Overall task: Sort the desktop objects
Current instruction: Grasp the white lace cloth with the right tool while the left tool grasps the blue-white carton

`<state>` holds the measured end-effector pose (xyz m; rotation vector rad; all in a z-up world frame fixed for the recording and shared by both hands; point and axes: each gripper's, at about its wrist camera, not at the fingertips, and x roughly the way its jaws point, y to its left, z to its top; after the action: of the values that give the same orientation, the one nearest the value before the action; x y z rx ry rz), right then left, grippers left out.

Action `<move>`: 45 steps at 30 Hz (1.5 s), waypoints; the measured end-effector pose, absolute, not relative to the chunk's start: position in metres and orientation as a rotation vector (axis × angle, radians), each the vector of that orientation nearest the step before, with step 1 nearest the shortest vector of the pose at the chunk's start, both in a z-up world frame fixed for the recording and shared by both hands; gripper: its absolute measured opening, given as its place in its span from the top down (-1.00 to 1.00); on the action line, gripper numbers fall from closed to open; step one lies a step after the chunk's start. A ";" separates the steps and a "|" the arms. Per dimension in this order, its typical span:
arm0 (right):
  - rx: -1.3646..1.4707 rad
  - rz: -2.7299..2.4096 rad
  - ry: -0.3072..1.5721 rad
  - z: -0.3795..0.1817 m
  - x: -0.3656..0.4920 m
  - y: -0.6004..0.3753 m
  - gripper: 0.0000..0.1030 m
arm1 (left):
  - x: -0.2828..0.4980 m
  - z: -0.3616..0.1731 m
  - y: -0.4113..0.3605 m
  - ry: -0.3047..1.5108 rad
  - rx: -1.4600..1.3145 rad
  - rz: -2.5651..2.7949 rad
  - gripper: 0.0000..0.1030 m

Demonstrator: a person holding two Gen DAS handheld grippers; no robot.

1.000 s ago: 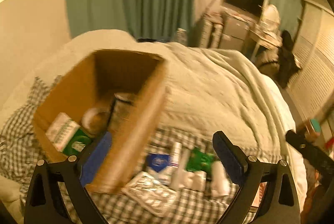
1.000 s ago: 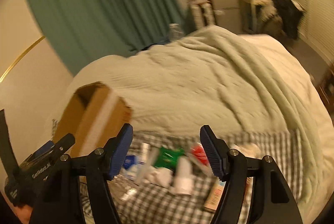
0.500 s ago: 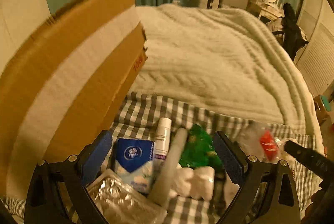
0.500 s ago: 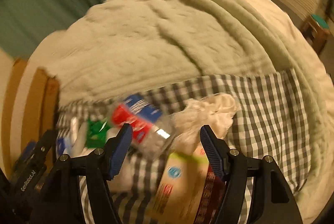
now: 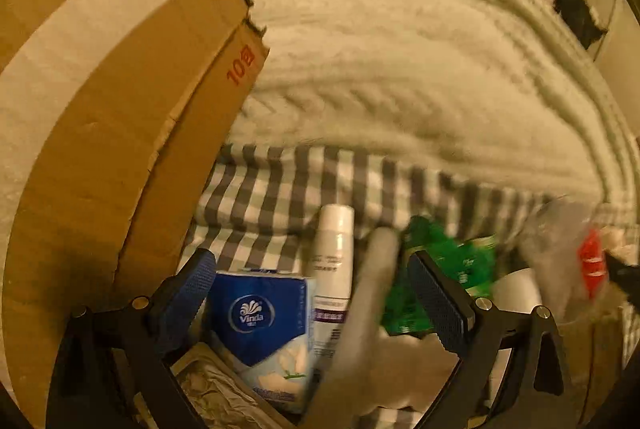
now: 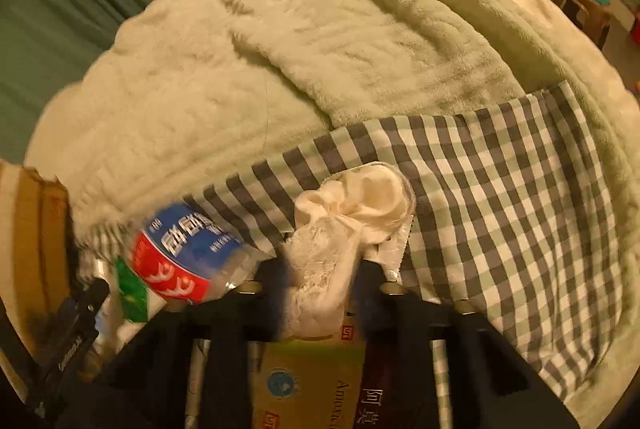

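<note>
White crumpled tissue (image 6: 320,261) is pinched by the right gripper (image 6: 320,293), whose jaws have just been closing on it. At its nine o'clock lies a bottle (image 6: 188,253). Thin paper may tear or slip out when lifted. The left gripper (image 5: 312,293) is held wide open, empty, over a tissue pack (image 5: 260,325).

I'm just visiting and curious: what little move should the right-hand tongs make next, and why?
Probably lift. The right tongs have just been closing, and the crumpled white tissue sits between their narrowed pads on the checked cloth. Raising it a little would show whether the grip holds before carrying it towards the cardboard box.
</note>
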<state>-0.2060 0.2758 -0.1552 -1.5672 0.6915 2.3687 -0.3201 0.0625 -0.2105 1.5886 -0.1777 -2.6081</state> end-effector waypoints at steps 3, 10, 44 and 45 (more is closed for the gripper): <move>-1.502 2.398 0.771 -0.151 -0.201 0.277 0.63 | -0.322 -0.212 0.055 -0.060 1.648 -2.611 -0.65; -1.441 2.422 0.826 -0.135 -0.195 0.280 0.63 | -0.314 -0.205 0.023 0.164 1.625 -2.597 0.59; -1.362 2.816 0.737 -0.054 -0.211 0.210 0.63 | -0.313 -0.150 0.017 0.493 1.553 -2.839 0.88; -1.375 2.815 0.732 -0.056 -0.211 0.208 0.63 | -0.313 -0.157 0.019 0.468 1.596 -2.821 0.81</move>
<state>-0.2109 0.2081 -0.0557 -1.3746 0.7318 2.8147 -0.3132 0.0188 -0.1571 1.5955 0.4676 -2.8208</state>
